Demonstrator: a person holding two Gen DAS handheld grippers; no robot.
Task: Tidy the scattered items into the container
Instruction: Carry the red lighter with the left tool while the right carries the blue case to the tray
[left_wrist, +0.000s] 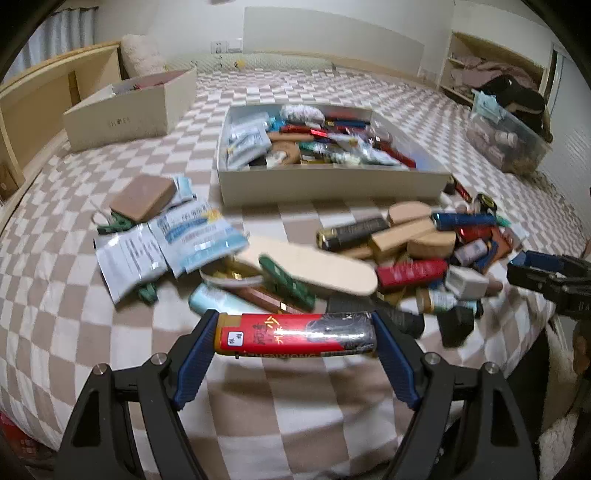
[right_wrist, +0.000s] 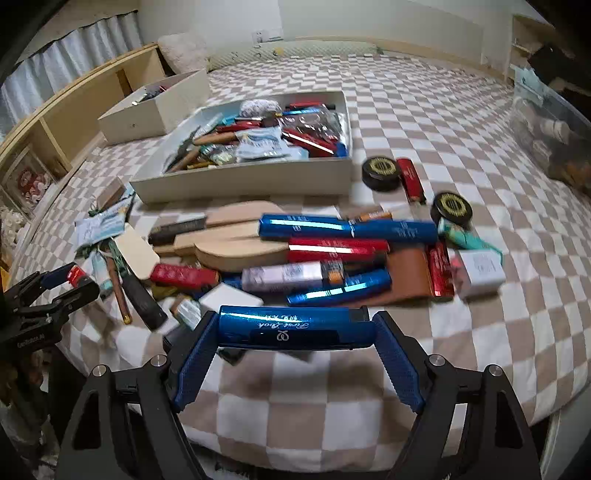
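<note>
While each gripper's jaws clamped a stiff, light, glossy tube endwise above the bed (left_wrist: 92, 350), left gripper (left_wrist: 295, 338) holding the red tube (left_wrist: 295, 336), right gripper (right_wrist: 293, 328) the blue tube (right_wrist: 284, 326), the container (left_wrist: 325, 184) lay beyond.

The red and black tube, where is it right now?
In the left wrist view, the red and black tube sits crosswise between the left tongs, above the checkered blanket.
</note>
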